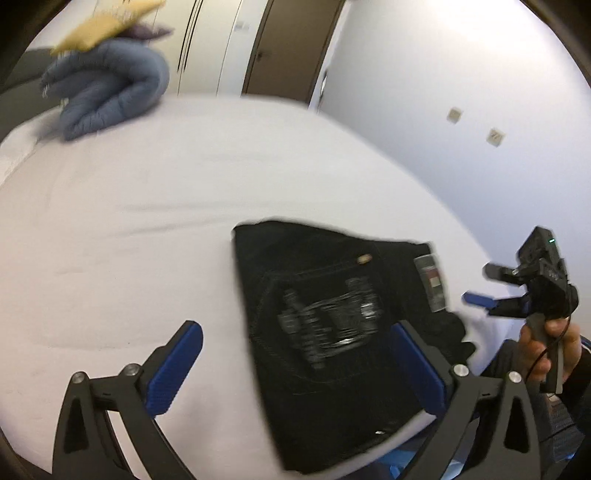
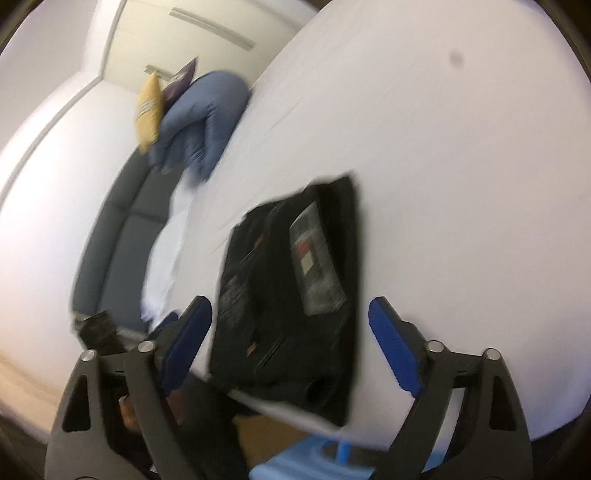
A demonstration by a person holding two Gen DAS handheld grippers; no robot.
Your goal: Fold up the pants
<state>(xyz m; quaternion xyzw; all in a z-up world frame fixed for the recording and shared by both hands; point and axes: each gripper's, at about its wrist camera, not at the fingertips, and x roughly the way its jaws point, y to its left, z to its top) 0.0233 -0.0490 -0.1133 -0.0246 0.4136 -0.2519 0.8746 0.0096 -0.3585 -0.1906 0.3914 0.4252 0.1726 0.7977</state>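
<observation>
White bed sheet (image 1: 184, 206) fills most of both views, with pale walls and a brown door (image 1: 291, 44) behind. Far left corner of the bed: a rolled blue quilt (image 1: 110, 92) with a yellow cushion (image 1: 107, 26) on top of it; a purple item is just behind, too blurred to name.

Your left gripper (image 1: 295, 365) hangs over the bed's near edge, jaws wide apart, nothing clamped. Its left blue pad (image 1: 173, 369) is over bare sheet, its right one over the pants.

The black pants (image 1: 332, 325) lie folded into a compact rectangle at the near edge of the bed, flat on the sheet, with a back pocket with pale stitching facing up. A grey label (image 1: 433, 282) sits on the right part of the bundle.

To the right, your right gripper (image 1: 480, 286) is held off the bed's edge by your hand (image 1: 546, 343), just beside the pants and not touching them. In its own view, the right gripper (image 2: 291, 347) has its fingers spread wide, with the pants (image 2: 288, 295) seen between them but lower down, and no pad pressing the cloth. The label (image 2: 314, 254) faces up there too. Both views are motion-blurred.
</observation>
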